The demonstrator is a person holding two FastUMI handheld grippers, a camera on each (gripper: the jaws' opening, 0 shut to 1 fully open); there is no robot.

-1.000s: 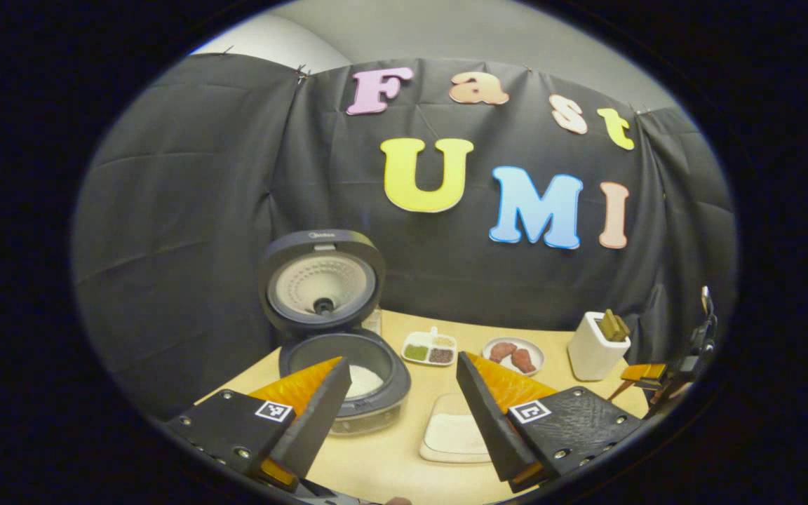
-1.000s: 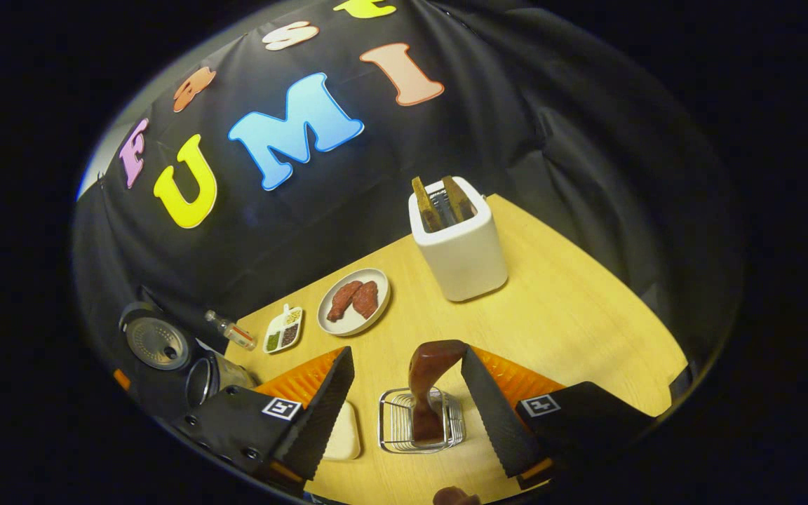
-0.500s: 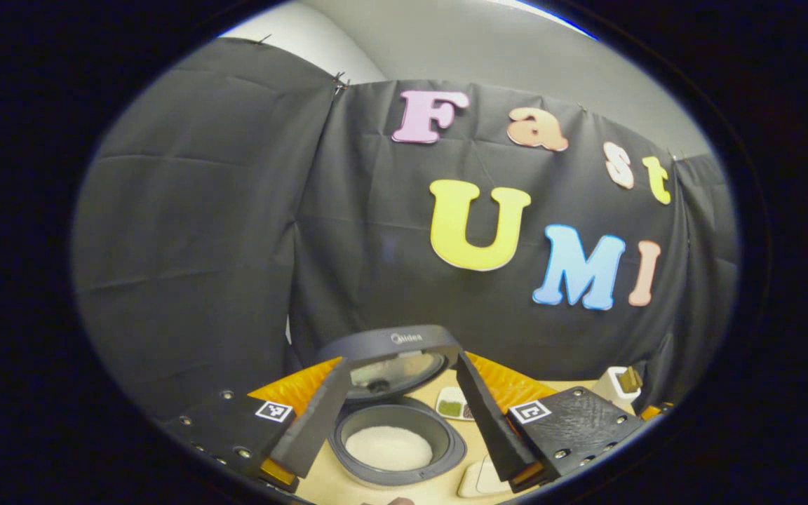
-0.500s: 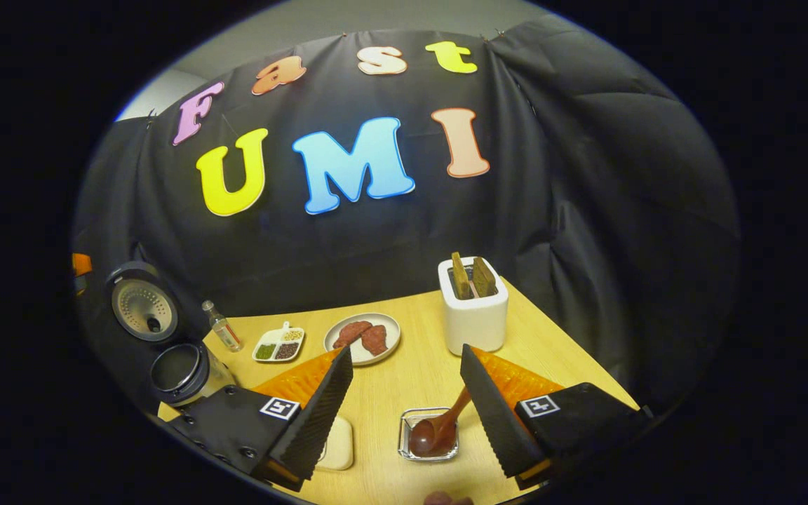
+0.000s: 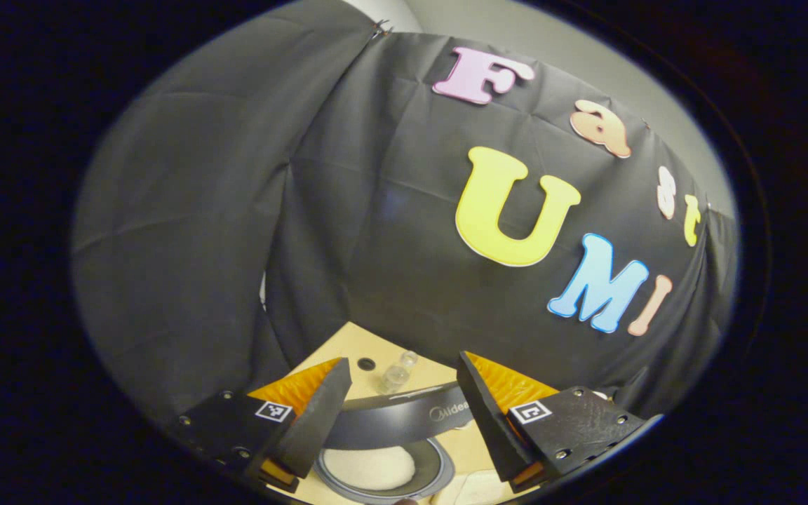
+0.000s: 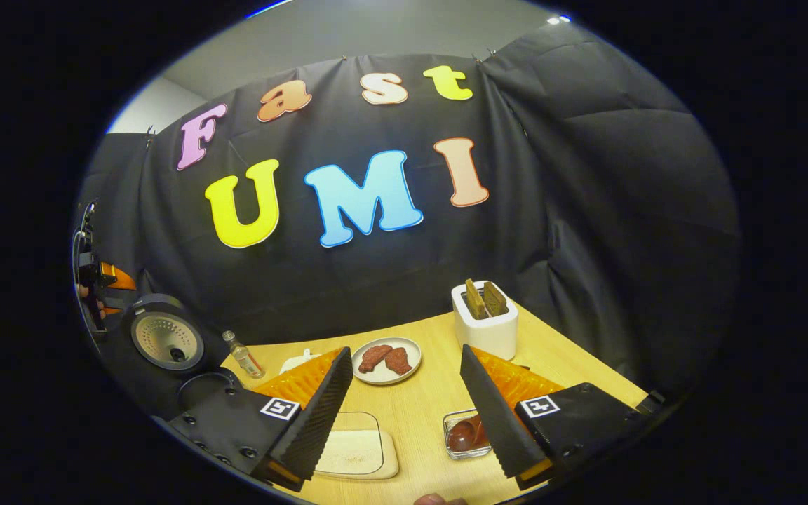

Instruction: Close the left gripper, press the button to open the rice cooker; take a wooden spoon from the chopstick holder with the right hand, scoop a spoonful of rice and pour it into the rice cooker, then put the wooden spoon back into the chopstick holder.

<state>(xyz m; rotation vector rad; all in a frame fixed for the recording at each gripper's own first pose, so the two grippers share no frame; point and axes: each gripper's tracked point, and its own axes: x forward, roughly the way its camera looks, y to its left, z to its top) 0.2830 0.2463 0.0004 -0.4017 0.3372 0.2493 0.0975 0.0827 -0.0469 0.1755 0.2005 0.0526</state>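
Down at the bottom of the left gripper view we see the left gripper (image 5: 398, 414) with its two black fingers spread apart and nothing between them. Just past them, at the bottom centre, sits the rice cooker (image 5: 393, 449): the dark edge of its raised lid (image 5: 404, 419) crosses the gap between the fingers, and the pot below holds a mound of white rice (image 5: 369, 468). Farther up the frame, on the wooden table (image 5: 348, 345), we make out a small clear bottle (image 5: 395, 376) beside a dark round spot. In the right gripper view the right gripper (image 6: 405, 414) is likewise spread wide and grips nothing. Just left of its right finger, low in the frame, the wooden spoon (image 6: 466, 435) lies bowl-up inside the clear square chopstick holder (image 6: 454, 436). Between the fingers, lower left of centre, lies a pale rectangular tray (image 6: 355, 452). Beyond it, mid-frame, we see a plate with two pieces of meat (image 6: 386, 360), and to its right a white toaster (image 6: 486, 326) with two slices standing in it. At the far left edge of this view the open rice cooker lid (image 6: 165, 341) faces us, with the left gripper (image 6: 95, 280) just above it.
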